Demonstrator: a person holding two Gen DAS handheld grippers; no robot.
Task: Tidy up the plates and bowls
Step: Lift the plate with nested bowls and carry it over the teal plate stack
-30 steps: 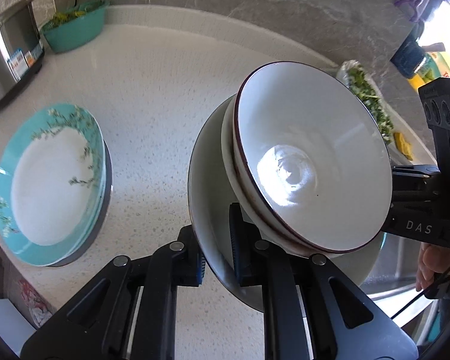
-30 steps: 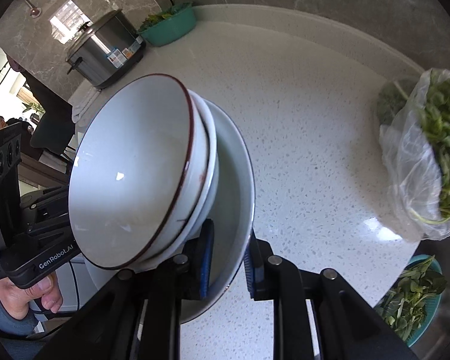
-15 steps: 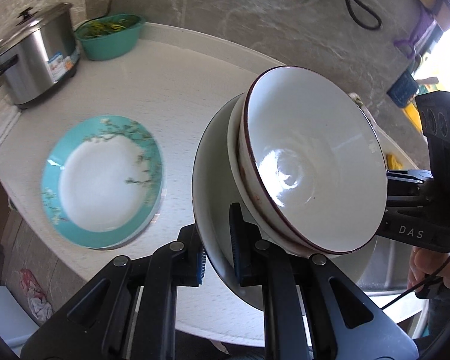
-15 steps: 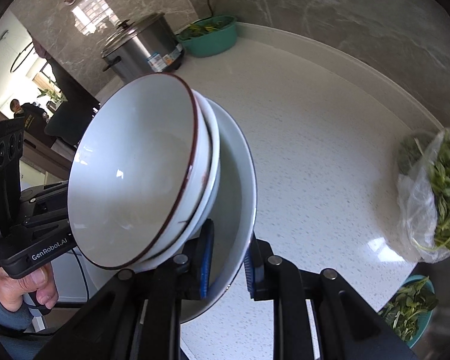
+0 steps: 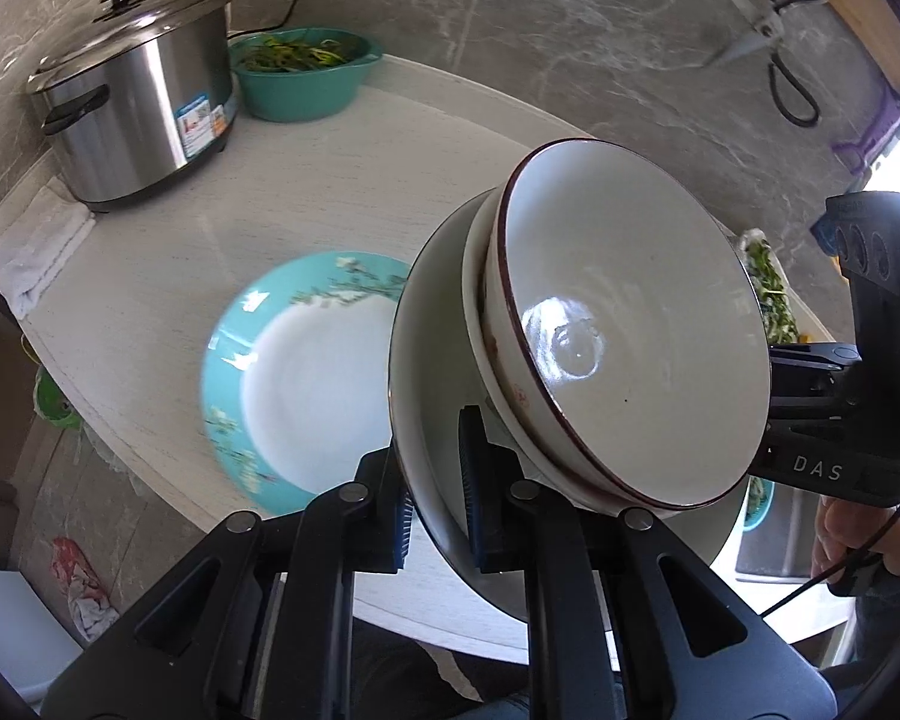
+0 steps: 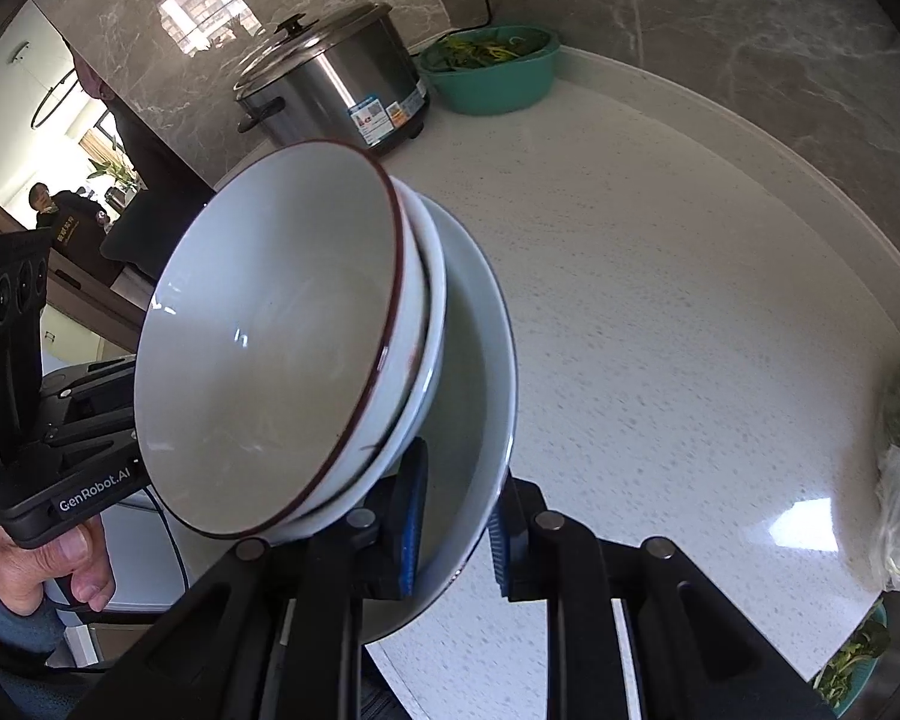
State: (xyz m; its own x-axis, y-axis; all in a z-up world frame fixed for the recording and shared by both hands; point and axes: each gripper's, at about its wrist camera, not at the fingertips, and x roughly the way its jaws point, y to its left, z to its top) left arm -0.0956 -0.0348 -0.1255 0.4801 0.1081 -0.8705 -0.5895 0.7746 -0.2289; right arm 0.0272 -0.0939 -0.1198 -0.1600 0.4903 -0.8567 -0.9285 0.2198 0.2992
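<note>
Above the desk [image 5: 150, 276]: stacked bowls [image 5: 624, 330] on a white plate [image 5: 432, 396], held tilted.
Left gripper [image 5: 435, 519]: jaws clamped on plate rim.
Right gripper [image 6: 453, 531]: jaws clamped on opposite rim.
Teal plate [image 5: 294, 378]: flat on desk.

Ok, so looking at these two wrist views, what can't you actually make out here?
- Left wrist view: the right part of the teal floral plate is hidden behind the white plate clamped in the left gripper.
- Both views: how many bowls are nested; only rims show.
- Right wrist view: the teal floral plate isn't visible at all, and the right gripper blocks the counter below the stack.
- Rice cooker label: too small to read.
</note>
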